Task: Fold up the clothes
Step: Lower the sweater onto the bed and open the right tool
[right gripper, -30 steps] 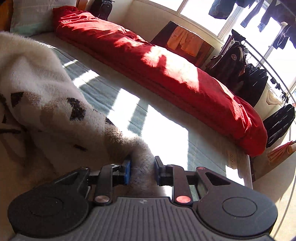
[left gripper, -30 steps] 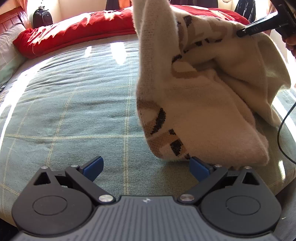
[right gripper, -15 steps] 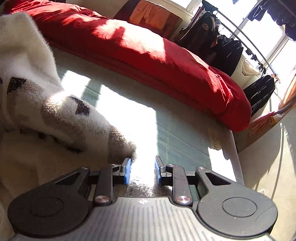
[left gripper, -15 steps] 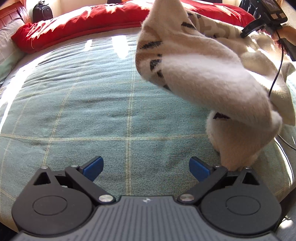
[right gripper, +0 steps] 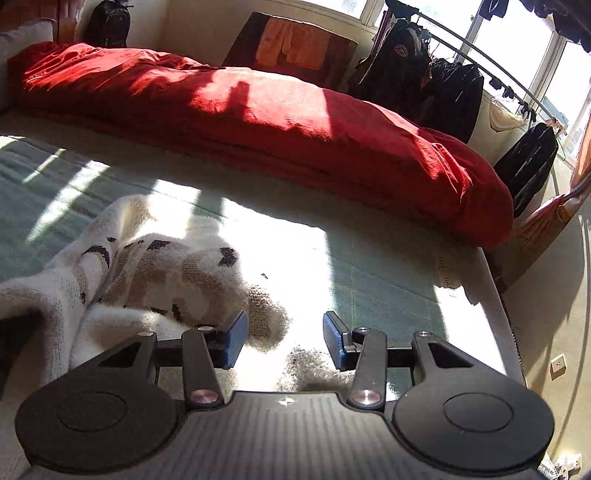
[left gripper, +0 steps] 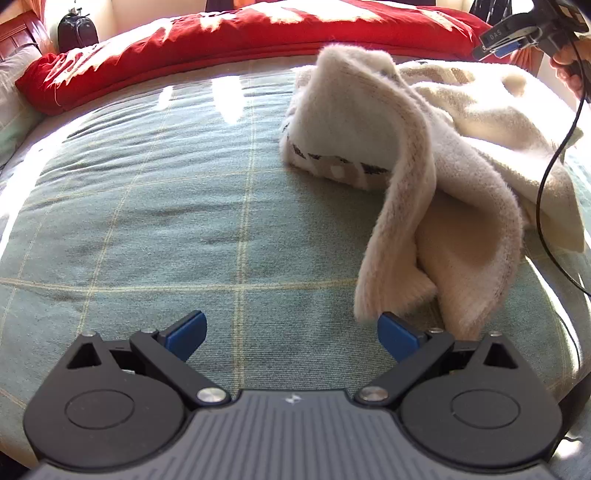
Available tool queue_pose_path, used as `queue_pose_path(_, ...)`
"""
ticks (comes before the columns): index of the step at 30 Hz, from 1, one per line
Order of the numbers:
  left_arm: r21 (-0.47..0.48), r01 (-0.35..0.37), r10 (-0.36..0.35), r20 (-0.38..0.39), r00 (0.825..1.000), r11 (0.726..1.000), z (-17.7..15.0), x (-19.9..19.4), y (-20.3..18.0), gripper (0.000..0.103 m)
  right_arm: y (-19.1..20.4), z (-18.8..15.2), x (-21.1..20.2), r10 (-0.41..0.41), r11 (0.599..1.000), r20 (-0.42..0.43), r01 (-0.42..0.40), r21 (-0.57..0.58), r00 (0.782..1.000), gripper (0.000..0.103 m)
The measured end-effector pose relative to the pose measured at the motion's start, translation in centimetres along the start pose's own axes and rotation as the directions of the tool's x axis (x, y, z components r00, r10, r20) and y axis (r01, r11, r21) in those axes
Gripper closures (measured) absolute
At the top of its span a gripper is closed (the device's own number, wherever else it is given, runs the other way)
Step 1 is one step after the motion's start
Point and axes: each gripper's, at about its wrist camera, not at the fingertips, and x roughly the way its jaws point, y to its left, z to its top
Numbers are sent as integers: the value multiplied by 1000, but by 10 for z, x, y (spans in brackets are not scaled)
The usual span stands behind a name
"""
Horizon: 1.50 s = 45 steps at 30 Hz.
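A cream knitted sweater (left gripper: 443, 155) with brown and black pattern lies crumpled on the green checked bedspread (left gripper: 166, 221), right of centre in the left wrist view. My left gripper (left gripper: 291, 334) is open and empty, low over the bedspread; the sweater's near edge hangs just beyond its right fingertip. In the right wrist view the sweater (right gripper: 155, 273) lies left of centre. My right gripper (right gripper: 284, 338) is open, with a sweater cuff (right gripper: 264, 319) just ahead of its left finger and not held. The right gripper also shows in the left wrist view (left gripper: 517, 35) at the top right.
A red duvet (right gripper: 258, 118) lies rolled along the bed's far side. A black cable (left gripper: 554, 177) hangs over the sweater's right side. Dark clothes hang on a rail (right gripper: 443, 74) by the window. The bed's edge (right gripper: 491, 295) is at the right.
My right gripper has opened and let go of the sweater, which dropped from mid-air onto the bed in a heap. The left gripper stays open in place.
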Motion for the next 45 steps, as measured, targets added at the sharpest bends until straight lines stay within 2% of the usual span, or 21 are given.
queue_pose_path(5, -1, 1, -1, 38, 999, 1000, -1, -17, -3, 4, 14, -21, -50, 154, 988, 10, -155, 29, 988, 49)
queue_pose_path(9, 13, -4, 3, 68, 998, 1000, -1, -32, -7, 4, 31, -56, -82, 234, 972, 0, -234, 27, 972, 46)
queue_pose_path(13, 38, -3, -1, 94, 996, 999, 0, -44, -15, 4, 43, -98, -107, 261, 964, -6, -260, 51, 965, 43)
queue_pose_path(18, 81, 6, -15, 102, 995, 997, 0, -52, -30, 4, 37, -145, -126, 323, 923, 1, -315, 223, 946, 42)
queue_pose_path(22, 109, -3, -9, 109, 994, 994, 4, -58, -44, 4, 33, -169, -138, 351, 889, 26, -342, 305, 936, 39)
queue_pose_path(29, 130, -6, -4, 82, 997, 991, 1, -58, -60, 4, 39, -172, -143, 388, 867, 57, -385, 317, 920, 39)
queue_pose_path(34, 103, 1, -7, 57, 998, 995, -5, -55, -57, 4, 47, -166, -135, 411, 848, 82, -414, 331, 908, 39)
queue_pose_path(40, 87, -17, 13, 44, 999, 996, -8, -51, -47, 4, 42, -164, -122, 390, 847, 69, -387, 365, 918, 39)
queue_pose_path(45, 75, -20, 15, 61, 998, 997, -2, -48, -43, 4, 36, -171, -120, 377, 851, 60, -371, 372, 924, 39)
